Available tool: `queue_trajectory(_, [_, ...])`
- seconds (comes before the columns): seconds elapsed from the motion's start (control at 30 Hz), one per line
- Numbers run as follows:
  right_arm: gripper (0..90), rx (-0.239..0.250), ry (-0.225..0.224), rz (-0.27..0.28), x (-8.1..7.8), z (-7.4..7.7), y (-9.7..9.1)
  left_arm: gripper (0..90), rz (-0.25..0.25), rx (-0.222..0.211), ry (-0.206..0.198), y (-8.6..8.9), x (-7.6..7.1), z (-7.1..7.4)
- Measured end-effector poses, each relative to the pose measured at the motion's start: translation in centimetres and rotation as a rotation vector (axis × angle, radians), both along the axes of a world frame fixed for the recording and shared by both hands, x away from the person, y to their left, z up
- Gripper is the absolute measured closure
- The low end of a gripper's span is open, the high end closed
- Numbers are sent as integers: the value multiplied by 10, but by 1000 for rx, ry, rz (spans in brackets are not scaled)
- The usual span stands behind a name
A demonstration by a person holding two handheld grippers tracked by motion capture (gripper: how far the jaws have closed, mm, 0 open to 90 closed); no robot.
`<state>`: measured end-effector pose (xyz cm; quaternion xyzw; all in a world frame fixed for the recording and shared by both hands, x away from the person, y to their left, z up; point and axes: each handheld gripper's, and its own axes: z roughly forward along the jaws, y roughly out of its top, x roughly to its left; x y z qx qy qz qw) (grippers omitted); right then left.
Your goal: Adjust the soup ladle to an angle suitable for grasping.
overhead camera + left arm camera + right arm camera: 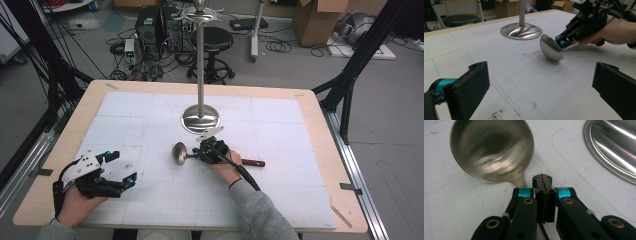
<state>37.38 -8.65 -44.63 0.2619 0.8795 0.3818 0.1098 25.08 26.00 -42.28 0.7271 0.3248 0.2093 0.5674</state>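
While the left hand-held gripper (120, 167) rests near the desk's (310, 200) front-left corner, jaws spread wide with nothing between them, the ladle (179, 153) lies mid-desk, just in front of the stand's round base (200, 119). Right hand-held gripper (197, 153) is clenched tight beside its neck, over the handle.

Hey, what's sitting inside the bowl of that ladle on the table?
Nothing: the ladle bowl is empty, showing bare metal and reflections. The right gripper, jaws shut on the handle near the bowl, hides that stretch of handle.
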Motion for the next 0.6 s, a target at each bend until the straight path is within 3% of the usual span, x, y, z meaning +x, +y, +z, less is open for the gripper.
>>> queue_trajectory(0.43, [900,18,23,1,-13,-1,-4,17,-24,-7,1,-2,0,1])
queue_trajectory(0.6, [900,13,31,29,-24,0,-7,17,-29,-8,2,-2,1,1])
